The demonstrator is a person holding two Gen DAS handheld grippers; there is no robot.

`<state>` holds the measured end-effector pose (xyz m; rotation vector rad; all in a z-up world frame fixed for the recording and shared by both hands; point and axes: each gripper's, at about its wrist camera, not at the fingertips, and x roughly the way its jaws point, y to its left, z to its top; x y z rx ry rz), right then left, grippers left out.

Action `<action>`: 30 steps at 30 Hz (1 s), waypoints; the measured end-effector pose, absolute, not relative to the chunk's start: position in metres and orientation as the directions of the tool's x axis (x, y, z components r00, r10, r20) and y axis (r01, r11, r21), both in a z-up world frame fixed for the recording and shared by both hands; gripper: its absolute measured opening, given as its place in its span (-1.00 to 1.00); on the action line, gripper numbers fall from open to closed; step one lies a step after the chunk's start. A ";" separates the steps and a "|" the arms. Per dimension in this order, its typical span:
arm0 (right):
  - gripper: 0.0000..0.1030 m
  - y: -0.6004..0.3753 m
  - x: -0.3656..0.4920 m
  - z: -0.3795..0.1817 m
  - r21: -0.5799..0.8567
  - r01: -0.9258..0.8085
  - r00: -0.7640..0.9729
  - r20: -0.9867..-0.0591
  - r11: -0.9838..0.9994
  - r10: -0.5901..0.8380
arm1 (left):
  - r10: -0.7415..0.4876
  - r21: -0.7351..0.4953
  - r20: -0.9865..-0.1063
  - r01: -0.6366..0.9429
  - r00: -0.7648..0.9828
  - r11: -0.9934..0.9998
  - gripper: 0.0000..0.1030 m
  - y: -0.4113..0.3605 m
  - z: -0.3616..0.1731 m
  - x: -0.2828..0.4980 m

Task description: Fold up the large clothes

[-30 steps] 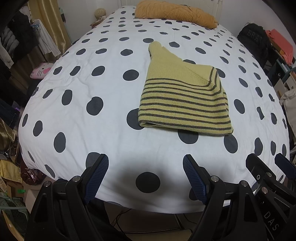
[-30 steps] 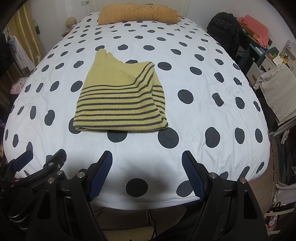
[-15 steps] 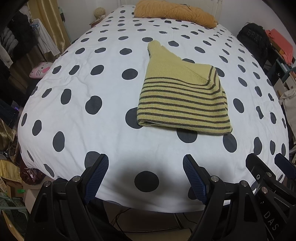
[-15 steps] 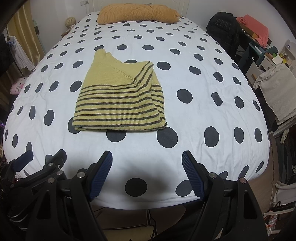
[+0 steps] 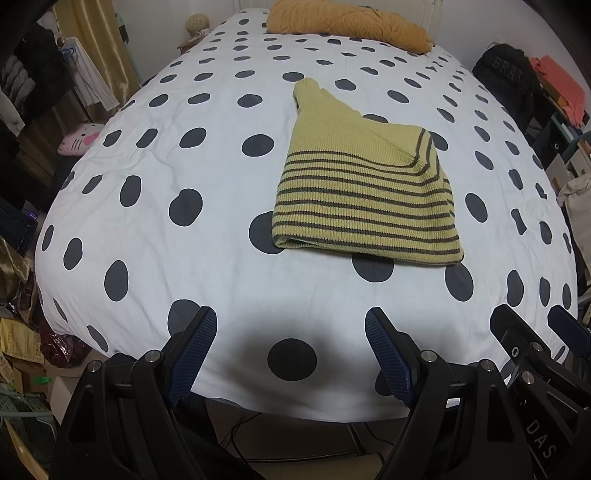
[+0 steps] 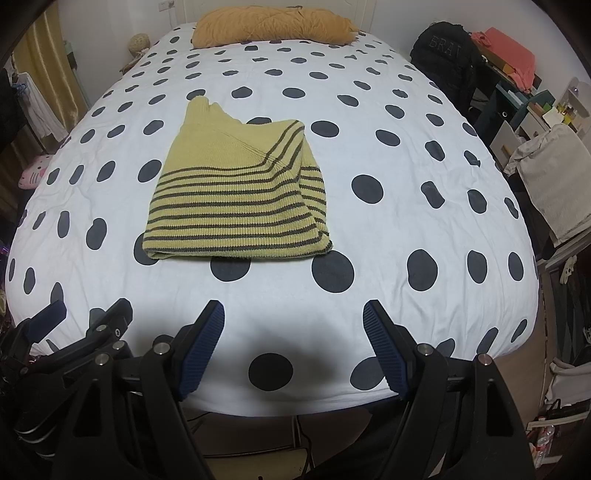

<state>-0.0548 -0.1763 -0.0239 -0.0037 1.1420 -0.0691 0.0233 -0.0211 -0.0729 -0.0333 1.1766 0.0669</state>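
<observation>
A yellow knit sweater with dark stripes point(image 5: 362, 195) point(image 6: 236, 195) lies folded into a compact bundle in the middle of the bed point(image 5: 184, 147) point(image 6: 406, 155), which has a white cover with dark dots. My left gripper point(image 5: 290, 328) hovers open over the bed's near edge, well short of the sweater, with nothing between its blue pads. My right gripper point(image 6: 293, 319) is open and empty too, beside the left one over the same edge. Each gripper shows at the side of the other's view.
An orange pillow point(image 5: 347, 22) point(image 6: 273, 22) lies at the head of the bed. A black backpack point(image 6: 443, 51), shelves and a draped cloth point(image 6: 550, 177) crowd the right side. Hanging clothes point(image 5: 33, 85) and a pink plush point(image 5: 79, 138) are on the left. Floor clutter lies below.
</observation>
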 end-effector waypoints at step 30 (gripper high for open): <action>0.51 -0.179 -0.054 -0.024 -0.038 0.050 0.411 -0.910 0.998 -0.055 | 0.031 0.006 -0.926 -0.067 0.375 0.998 0.61 -0.019 -0.074 0.023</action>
